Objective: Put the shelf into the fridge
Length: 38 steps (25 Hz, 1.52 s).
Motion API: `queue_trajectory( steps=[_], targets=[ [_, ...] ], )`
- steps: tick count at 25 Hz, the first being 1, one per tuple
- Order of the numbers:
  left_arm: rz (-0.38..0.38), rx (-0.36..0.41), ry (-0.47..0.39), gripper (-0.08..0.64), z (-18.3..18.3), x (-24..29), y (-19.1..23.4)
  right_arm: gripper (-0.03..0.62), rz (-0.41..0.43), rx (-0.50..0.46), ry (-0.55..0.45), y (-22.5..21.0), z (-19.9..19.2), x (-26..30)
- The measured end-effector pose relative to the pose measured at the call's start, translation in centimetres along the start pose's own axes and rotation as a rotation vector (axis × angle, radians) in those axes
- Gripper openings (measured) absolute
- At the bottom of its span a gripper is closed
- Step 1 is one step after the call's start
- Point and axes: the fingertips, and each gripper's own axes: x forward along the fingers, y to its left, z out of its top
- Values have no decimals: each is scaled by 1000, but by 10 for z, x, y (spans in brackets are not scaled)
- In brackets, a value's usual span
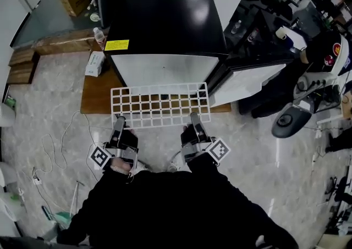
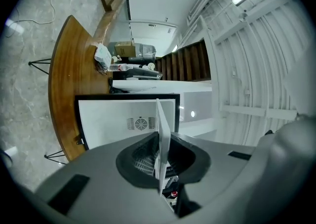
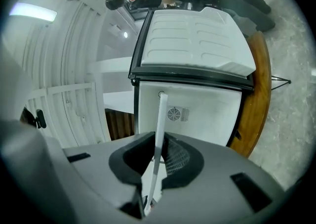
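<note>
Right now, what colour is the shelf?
The shelf is a white open grid; head view shows it best.

White wire shelf held level just before the black fridge, left tool and right tool clamped on its near edge

White coated-wire shelf, fridge top is glossy black, smooth wood platform under it, polished marble-look floor.

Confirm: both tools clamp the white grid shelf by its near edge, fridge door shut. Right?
Wrong on the door: the fridge door stands open, swung to the right, per the head view. The left tool and right tool do clamp the white grid shelf by its near edge.
</note>
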Motion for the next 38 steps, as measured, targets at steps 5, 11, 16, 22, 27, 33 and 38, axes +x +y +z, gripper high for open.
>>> queue_trajectory(
  steps=[5, 11, 16, 22, 27, 33, 38],
  targets=[
    [21, 49, -25, 32, -25, 24, 6, 37, -3, 33, 38, -14, 34, 7],
    [59, 45, -4, 32, -25, 43, 11, 35, -8, 53, 43, -17, 44, 19],
    [73, 38, 25, 32, -7, 71, 14, 35, -12, 69, 27, -16, 42, 40],
    [78, 29, 49, 32, 2, 88, 30, 35, -36, 68, 14, -30, 38, 46],
    [96, 5, 49, 32, 7, 91, 36, 35, -67, 61, 20, -34, 32, 40],
    [111, -14, 39, 32, 12, 91, 48, 35, -71, 39, 29, -36, 32, 51],
    [108, -28, 29, 32, 12, 93, 46, 34, -79, 47, 17, -37, 34, 54]
  ],
)
